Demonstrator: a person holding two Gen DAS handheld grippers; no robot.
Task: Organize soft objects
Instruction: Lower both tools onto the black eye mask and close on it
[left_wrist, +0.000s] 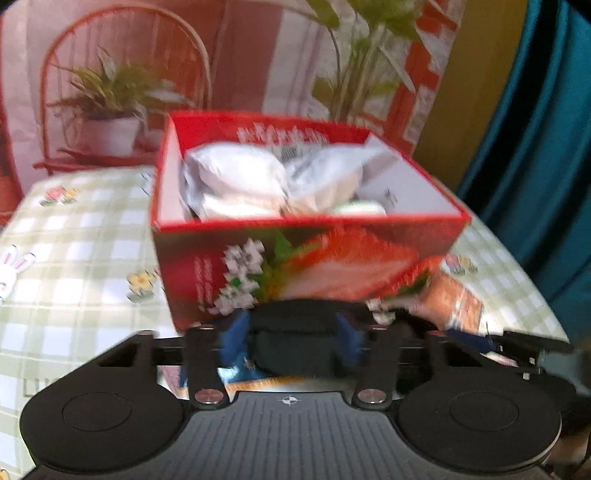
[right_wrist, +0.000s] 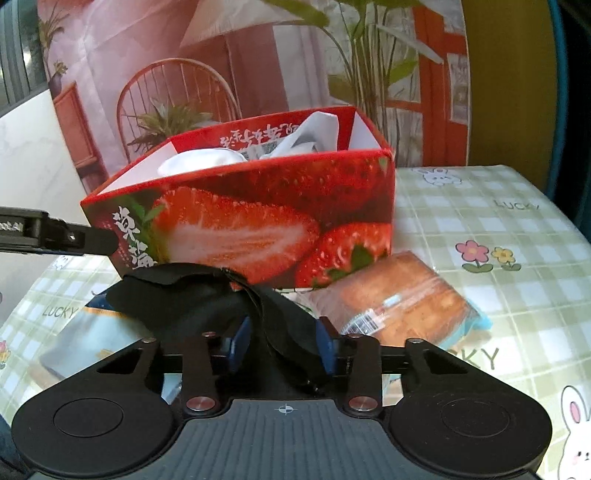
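Note:
A red strawberry-print box (left_wrist: 295, 258) (right_wrist: 258, 206) stands on the checked tablecloth and holds white soft items (left_wrist: 236, 177) (right_wrist: 199, 162). My left gripper (left_wrist: 293, 332) is shut on a black soft cloth (left_wrist: 295, 339) just in front of the box; the view is blurred. My right gripper (right_wrist: 282, 347) is shut on a black cloth (right_wrist: 207, 299) that drapes over its fingers, low before the box. The left gripper's side shows at the left edge of the right wrist view (right_wrist: 55, 236).
A wrapped brown cake packet (right_wrist: 399, 299) (left_wrist: 450, 299) lies to the right of the box. A flat white-and-orange packet (right_wrist: 92, 339) lies under the black cloth. The table (right_wrist: 498, 229) has a green checked cover. A printed backdrop stands behind.

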